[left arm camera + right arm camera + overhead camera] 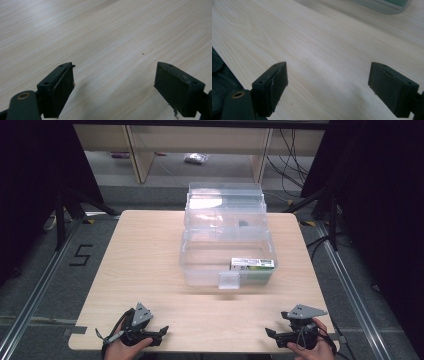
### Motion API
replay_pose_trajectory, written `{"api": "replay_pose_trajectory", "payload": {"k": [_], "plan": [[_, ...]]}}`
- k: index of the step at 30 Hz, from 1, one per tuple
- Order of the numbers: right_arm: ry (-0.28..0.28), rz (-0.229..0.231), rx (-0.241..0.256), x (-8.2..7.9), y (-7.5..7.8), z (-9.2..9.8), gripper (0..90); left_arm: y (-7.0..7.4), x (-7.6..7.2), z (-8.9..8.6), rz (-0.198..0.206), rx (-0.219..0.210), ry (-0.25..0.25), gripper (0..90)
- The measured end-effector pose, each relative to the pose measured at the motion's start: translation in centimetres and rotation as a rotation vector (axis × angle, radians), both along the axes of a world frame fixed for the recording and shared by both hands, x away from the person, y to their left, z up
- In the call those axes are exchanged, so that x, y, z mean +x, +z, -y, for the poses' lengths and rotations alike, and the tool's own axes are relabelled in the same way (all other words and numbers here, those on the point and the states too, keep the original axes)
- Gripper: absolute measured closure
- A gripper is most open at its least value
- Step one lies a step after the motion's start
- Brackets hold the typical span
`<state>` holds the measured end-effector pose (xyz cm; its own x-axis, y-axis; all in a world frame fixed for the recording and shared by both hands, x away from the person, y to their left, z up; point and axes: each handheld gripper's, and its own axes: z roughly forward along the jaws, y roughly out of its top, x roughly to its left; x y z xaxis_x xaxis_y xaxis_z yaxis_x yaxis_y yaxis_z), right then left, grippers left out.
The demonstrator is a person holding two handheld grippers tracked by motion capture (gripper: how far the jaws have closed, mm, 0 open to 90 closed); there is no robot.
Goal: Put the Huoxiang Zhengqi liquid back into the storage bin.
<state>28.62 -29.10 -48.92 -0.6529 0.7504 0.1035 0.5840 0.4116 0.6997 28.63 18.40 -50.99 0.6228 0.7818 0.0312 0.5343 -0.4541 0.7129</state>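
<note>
Clear plastic forms the open storage box (226, 251) that sits in the far middle of your wooden table (140, 260), with a green-and-white carton (252, 264) lying in its near right corner. Your left gripper (159, 332) rests at the near left edge, jaws spread over bare wood. Your right gripper (272, 334) rests at the near right edge, jaws likewise spread, well apart from the box.

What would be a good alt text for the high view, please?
A clear plastic box, its lid open, sits mid-table with a green-and-white packet inside. At the near edge, the left gripper and right gripper rest with jaws open.
</note>
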Motion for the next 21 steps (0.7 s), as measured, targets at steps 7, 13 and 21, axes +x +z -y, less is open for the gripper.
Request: {"api": "replay_pose_trajectory", "payload": {"k": [7, 13, 21], "plan": [[-0.004, -0.02, -0.024, -0.47, -0.28, -0.07, 17.0, 0.01, 0.06, -0.04, 0.003, 0.004, -0.005, 15.4], [-0.027, -0.042, -0.043, -0.56, -0.43, 0.1, 17.0, -0.01, 0.08, 0.0, 0.001, -0.001, -0.007, 15.4], [0.024, -0.013, -0.043, -0.11, -0.62, 0.34, 16.9, 0.03, 0.05, 0.05, -0.003, 0.007, -0.004, 15.4]]}}
